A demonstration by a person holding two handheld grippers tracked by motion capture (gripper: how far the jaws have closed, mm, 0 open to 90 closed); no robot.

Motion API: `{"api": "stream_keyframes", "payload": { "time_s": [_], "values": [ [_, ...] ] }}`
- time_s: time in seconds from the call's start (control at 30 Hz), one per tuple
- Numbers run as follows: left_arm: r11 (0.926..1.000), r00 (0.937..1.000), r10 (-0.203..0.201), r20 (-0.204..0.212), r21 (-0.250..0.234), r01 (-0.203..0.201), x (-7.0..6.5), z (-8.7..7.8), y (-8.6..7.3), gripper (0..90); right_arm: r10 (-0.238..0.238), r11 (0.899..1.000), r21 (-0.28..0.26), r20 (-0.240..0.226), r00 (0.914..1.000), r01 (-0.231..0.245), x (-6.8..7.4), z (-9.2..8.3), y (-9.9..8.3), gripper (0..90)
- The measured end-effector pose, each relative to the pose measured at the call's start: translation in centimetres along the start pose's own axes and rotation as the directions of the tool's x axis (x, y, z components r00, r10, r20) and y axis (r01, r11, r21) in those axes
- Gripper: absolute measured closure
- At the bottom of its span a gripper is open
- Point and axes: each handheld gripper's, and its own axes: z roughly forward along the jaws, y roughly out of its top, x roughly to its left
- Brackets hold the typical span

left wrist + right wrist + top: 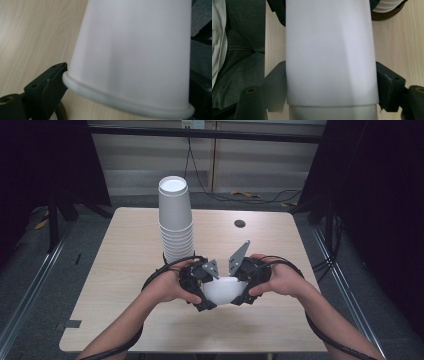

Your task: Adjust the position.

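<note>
A white paper cup (222, 290) lies on its side between my two grippers, just above the near middle of the table. My left gripper (205, 292) is at its left end. In the left gripper view the cup (135, 50) fills the space between the jaws, with its rolled rim at the tip of the left jaw; my left gripper (130, 82) looks open around it. My right gripper (243, 292) is at the cup's right end. In the right gripper view its two jaws press on both sides of the cup (329, 55), so my right gripper (332, 82) is shut on it.
A tall stack of white cups (176, 220) stands upside down just behind my left hand, on a dark ring (384, 15). The wooden table (280, 250) has a round hole (239, 223) at the back right. The person's grey clothing (242, 50) is past the near edge.
</note>
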Motion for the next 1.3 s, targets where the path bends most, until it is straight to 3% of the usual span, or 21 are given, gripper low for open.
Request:
{"api": "stream_keyframes", "payload": {
  "time_s": [0.27,0.6,0.77,1.1,1.23,1.3],
  "values": [
    [0.9992,1.0,0.006,0.001,-0.039,-0.005,0.2,-0.7,-0.3,3.7,0.023,0.998,-0.055,0.004,0.9997,-0.022,-0.2,0.1,-1.3,24.5],
    [0.9909,0.9991,-0.038,0.017,-0.129,0.04,0.5,-1.2,-0.9,3.6,0.049,0.986,-0.157,0.005,0.9988,-0.047,-0.6,-0.4,-3.0,24.3],
    [0.9841,0.9982,-0.053,0.029,-0.169,0.057,0.6,-1.0,-1.3,3.2,0.048,0.982,-0.183,-0.002,0.9988,-0.048,-0.6,-0.5,-3.1,24.2],
    [0.9783,0.9975,-0.062,0.032,-0.196,0.068,0.8,-0.6,-2.1,2.7,0.038,0.974,-0.224,-0.01,0.9992,-0.04,-0.6,-0.4,-3.1,24.2],
    [0.972,0.9963,-0.072,0.048,-0.22,0.081,0.8,-0.6,-2.1,2.5,0.035,0.971,-0.237,-0.017,0.9993,-0.038,-0.5,-0.5,-2.8,24.2],
    [0.973,0.9966,-0.068,0.046,-0.218,0.077,0.8,-0.6,-2.0,2.5,0.031,0.968,-0.247,-0.019,0.9994,-0.034,-0.5,-0.6,-2.8,24.2]
  ]
}}
